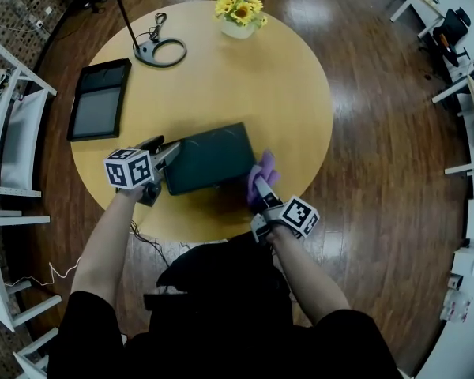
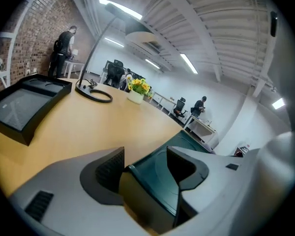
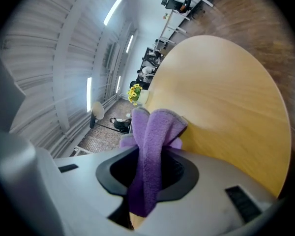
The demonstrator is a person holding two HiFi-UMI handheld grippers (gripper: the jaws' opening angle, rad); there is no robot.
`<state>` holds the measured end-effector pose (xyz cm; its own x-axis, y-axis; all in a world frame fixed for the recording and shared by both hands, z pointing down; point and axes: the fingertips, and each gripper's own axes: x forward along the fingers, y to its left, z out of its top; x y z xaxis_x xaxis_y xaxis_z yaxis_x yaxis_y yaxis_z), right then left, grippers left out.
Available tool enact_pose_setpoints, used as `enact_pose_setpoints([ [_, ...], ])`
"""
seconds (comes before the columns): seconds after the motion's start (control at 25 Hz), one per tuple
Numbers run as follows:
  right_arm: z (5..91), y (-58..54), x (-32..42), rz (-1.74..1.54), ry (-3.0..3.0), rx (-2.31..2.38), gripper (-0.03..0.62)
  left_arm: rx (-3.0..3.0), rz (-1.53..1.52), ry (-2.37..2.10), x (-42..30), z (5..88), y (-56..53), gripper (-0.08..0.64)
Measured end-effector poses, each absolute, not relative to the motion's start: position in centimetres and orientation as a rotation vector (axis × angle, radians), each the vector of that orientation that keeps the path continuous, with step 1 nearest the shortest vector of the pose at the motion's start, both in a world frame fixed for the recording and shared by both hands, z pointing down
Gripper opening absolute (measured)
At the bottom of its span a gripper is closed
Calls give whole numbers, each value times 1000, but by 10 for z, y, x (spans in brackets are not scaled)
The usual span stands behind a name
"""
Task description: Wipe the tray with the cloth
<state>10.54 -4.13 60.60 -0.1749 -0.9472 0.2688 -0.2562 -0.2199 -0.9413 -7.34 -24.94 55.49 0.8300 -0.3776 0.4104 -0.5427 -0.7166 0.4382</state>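
A dark green tray [image 1: 209, 158] lies on the round wooden table [image 1: 253, 85], near its front edge. My left gripper [image 1: 167, 155] is at the tray's left end. In the left gripper view, my left gripper [image 2: 145, 163] stands open with the tray's rim [image 2: 152, 181] between its pads [image 2: 110, 168], which do not squeeze it. My right gripper [image 1: 261, 192] is by the tray's right end, shut on a purple cloth [image 1: 262, 170]. In the right gripper view, the cloth [image 3: 155, 136] bunches up out of my right gripper [image 3: 150, 173], above bare tabletop.
A second, black tray [image 1: 100, 97] lies at the table's left. A lamp base with its cable [image 1: 159, 51] and a pot of yellow flowers [image 1: 238, 10] stand at the far side. White chairs [image 1: 12, 140] are at the left. People are at distant desks [image 2: 199, 107].
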Motion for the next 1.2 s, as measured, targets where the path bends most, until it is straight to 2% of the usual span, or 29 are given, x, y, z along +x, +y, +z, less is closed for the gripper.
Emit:
enact_pose_setpoints([
  [0.6,602,-111,153,-1465,1541,-1549,92,2258,160,-660,-99,549,-186,264],
  [1.2,601,-212,159,-1551,1788,-1512,91,2163,90,-615,-60,548,-95,264],
])
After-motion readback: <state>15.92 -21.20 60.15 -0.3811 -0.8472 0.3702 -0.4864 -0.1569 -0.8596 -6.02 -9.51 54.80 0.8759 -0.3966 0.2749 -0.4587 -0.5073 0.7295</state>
